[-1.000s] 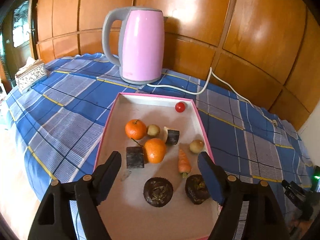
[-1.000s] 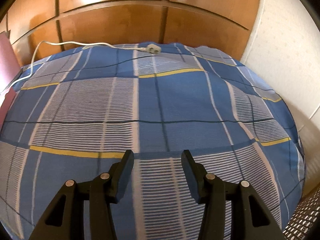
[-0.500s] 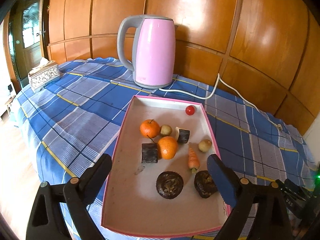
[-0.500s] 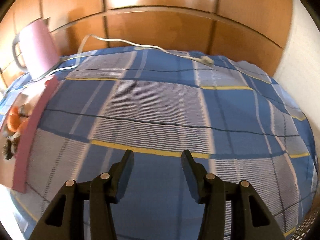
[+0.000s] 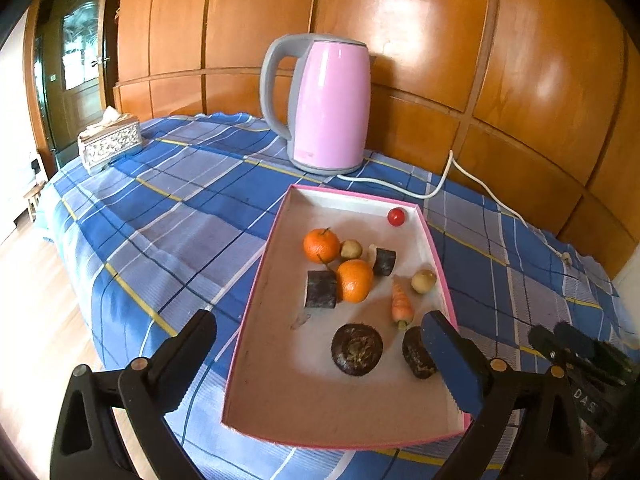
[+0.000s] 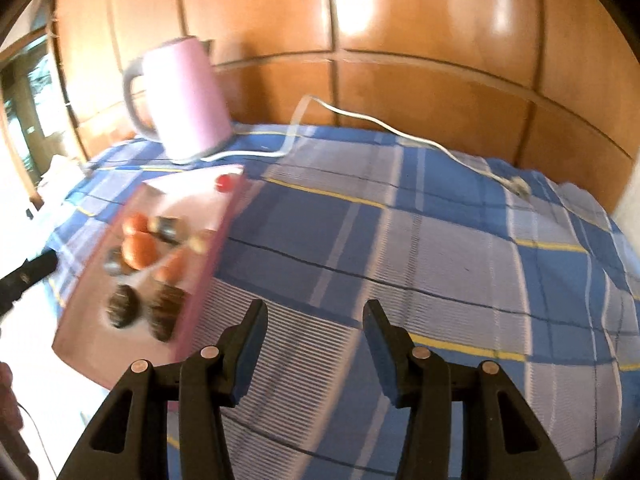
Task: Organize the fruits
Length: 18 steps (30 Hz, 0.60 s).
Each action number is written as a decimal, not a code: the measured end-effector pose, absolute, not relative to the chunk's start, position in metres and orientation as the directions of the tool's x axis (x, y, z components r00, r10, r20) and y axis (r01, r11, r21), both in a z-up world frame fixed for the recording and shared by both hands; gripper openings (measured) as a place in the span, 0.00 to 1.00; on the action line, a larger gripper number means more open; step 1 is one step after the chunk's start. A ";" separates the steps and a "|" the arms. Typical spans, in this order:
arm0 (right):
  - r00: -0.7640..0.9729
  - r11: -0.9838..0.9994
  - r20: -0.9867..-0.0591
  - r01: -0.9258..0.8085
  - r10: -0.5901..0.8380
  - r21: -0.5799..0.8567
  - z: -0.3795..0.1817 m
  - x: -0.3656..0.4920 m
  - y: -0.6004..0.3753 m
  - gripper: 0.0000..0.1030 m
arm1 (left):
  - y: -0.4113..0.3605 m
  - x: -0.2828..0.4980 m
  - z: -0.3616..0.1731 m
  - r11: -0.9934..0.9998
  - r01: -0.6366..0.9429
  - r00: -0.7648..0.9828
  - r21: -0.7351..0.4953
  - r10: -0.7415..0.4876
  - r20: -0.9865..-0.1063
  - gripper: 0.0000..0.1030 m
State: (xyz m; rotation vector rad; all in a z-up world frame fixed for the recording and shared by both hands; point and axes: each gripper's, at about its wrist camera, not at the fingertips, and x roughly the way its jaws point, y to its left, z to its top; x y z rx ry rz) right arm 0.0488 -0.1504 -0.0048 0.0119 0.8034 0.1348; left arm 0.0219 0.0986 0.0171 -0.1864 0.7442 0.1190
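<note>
Both the left gripper (image 5: pixel 316 354) and right gripper (image 6: pixel 314 344) hang wide, holding nothing. Fruit sits mixed in the tray (image 5: pixel 256 316) ahead of the left gripper; sorted or not, I cannot tell.

Left wrist view looks down on the tray (image 5: pixel 256 300) from near; the blurred right view faces it from the right, apparently farther; both share the kettle (image 5: pixel 332 108).

Glossy orange wood panelling (image 5: pixel 400 40) backs the blue plaid-covered table (image 5: pixel 180 216), with a glazed door (image 5: pixel 78 60) far left.
</note>
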 end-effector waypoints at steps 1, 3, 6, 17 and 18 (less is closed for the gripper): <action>0.688 0.990 -0.713 -0.131 0.135 0.061 -0.002 0.048 -0.143 0.49 | 0.099 0.021 0.015 0.977 -0.173 0.722 -0.125 0.039 -0.691 1.00; 0.692 0.985 -0.705 -0.159 0.154 0.060 0.002 0.047 -0.127 0.49 | 0.099 0.021 0.010 0.979 -0.175 0.693 -0.106 0.046 -0.719 1.00; 0.700 0.982 -0.693 -0.179 0.172 0.063 0.005 0.042 -0.106 0.49 | 0.099 0.018 0.001 0.979 -0.191 0.663 -0.074 0.073 -0.745 1.00; 0.692 0.979 -0.704 -0.204 0.160 0.023 -0.010 0.018 -0.081 0.49 | 0.097 0.000 0.016 0.976 -0.211 0.721 -0.043 0.126 -0.682 1.00; 0.694 0.979 -0.702 -0.203 0.161 0.024 -0.009 0.016 -0.082 0.49 | 0.094 -0.002 0.019 0.978 -0.206 0.729 -0.034 0.131 -0.672 1.00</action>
